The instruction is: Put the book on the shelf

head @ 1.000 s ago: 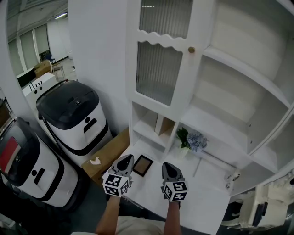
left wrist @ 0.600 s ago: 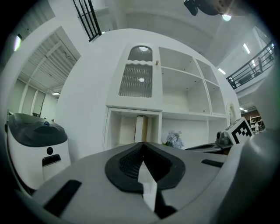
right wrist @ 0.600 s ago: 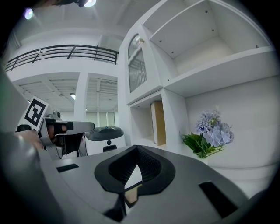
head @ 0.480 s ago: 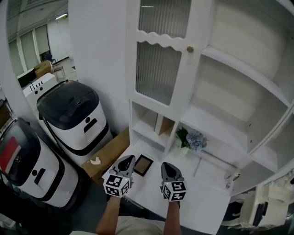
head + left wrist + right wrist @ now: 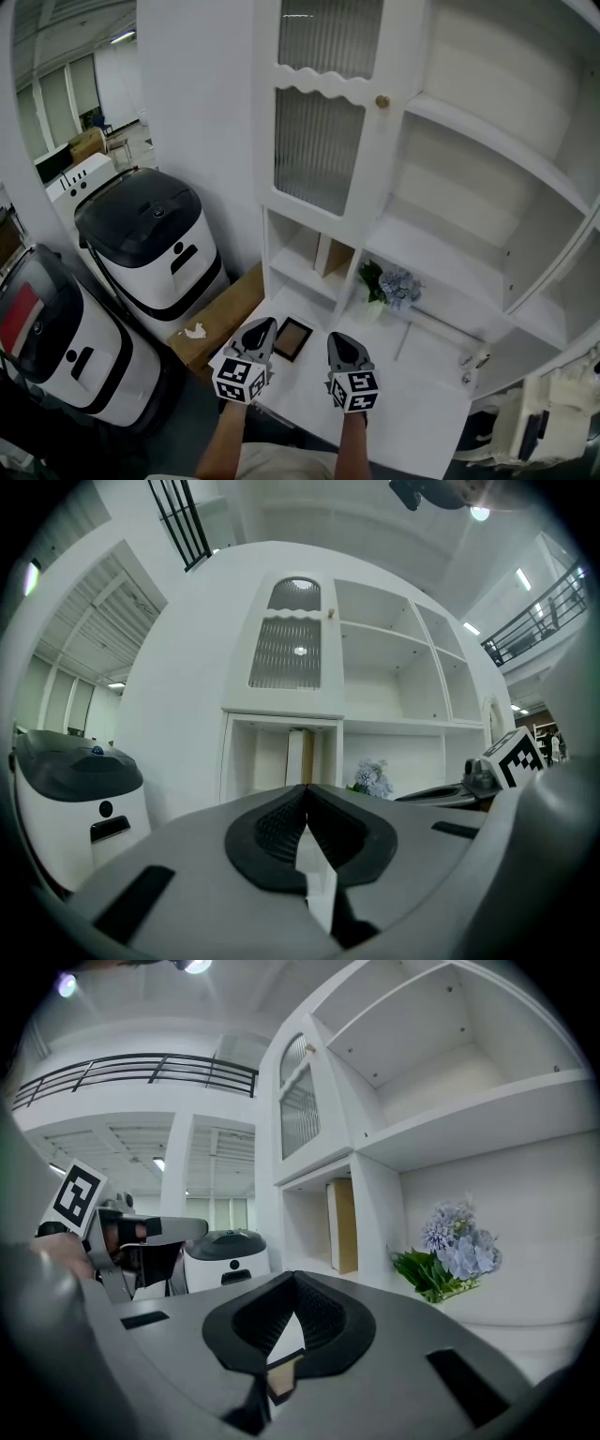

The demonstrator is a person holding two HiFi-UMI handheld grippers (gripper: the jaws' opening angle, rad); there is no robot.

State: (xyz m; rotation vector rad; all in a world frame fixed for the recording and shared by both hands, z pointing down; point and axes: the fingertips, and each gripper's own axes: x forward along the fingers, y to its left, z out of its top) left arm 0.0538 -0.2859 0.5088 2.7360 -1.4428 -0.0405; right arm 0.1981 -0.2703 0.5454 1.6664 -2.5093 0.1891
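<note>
Head view — left claw and right claw both closed, empty; flat, dark-edged book alongside.

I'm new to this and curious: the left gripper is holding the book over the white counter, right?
Not quite. The left gripper holds nothing: the left gripper view shows its jaws shut and empty. The book lies flat on the white counter, just ahead of it.
</note>
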